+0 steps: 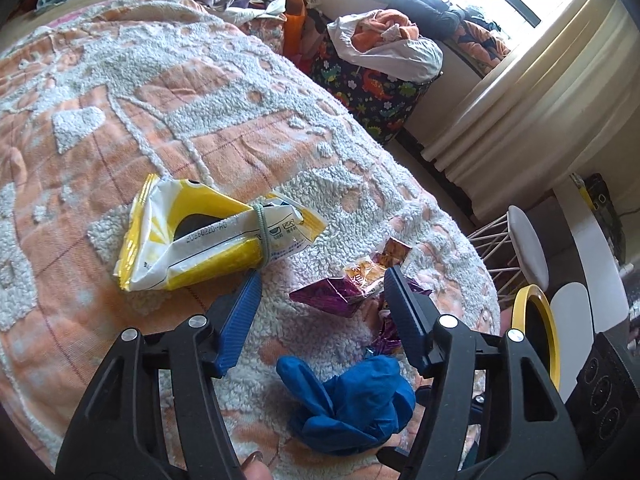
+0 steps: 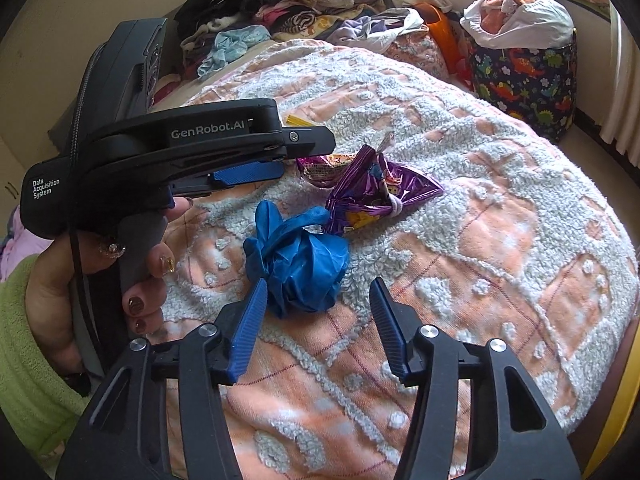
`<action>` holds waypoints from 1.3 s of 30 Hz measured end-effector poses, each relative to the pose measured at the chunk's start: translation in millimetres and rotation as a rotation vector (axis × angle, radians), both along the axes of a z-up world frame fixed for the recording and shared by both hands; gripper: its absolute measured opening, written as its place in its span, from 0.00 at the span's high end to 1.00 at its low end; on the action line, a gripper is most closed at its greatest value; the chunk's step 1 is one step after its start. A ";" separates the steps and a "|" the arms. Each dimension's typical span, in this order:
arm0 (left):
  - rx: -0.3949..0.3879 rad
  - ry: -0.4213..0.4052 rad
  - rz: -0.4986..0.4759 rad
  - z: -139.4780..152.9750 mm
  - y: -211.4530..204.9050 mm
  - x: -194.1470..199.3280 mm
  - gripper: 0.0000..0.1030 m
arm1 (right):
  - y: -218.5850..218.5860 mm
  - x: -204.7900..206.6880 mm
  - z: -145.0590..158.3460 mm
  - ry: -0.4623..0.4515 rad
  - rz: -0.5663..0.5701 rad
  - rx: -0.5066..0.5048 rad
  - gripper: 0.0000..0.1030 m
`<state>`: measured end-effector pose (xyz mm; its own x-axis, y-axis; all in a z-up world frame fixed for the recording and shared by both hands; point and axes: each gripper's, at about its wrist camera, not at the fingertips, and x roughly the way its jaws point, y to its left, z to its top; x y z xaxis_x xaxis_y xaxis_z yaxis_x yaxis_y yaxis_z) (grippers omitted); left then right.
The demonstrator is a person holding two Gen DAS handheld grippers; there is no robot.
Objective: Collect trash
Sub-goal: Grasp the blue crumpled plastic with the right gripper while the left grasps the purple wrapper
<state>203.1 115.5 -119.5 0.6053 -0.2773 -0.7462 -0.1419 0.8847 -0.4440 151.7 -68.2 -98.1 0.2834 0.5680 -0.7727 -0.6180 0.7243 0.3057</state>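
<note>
Bedspread: three wrappers, one glove.

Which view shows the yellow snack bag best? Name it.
The left wrist view: the yellow snack bag lies whole on the blanket, tied with a band. The right wrist view shows only a yellow corner behind the left gripper.

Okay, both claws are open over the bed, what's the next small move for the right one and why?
Probably ease the right claw forward and close on the blue glove. The glove lies crumpled on the blanket just beyond the open fingertips, nearer than the purple wrapper, and nothing is held yet.
</note>
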 end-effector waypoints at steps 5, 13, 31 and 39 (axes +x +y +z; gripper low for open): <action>-0.015 0.015 0.002 -7.8 0.8 3.3 0.53 | 3.1 6.2 -9.4 0.048 0.019 0.020 0.78; -0.014 0.016 0.007 -10.9 -3.0 5.1 0.59 | -2.0 -6.3 -2.7 0.029 0.055 0.040 0.87; 0.030 0.000 -0.011 3.0 -17.0 -17.8 0.79 | -31.6 -21.6 16.1 0.007 -0.005 0.069 0.91; 0.040 -0.059 0.001 31.8 -17.1 -28.2 0.79 | -45.6 -25.9 29.6 -0.024 -0.037 0.091 0.92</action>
<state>175.0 98.4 -87.7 0.6491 -0.2471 -0.7195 -0.1173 0.9019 -0.4156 125.7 -113.8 -68.5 0.3236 0.6243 -0.7110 -0.5993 0.7167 0.3566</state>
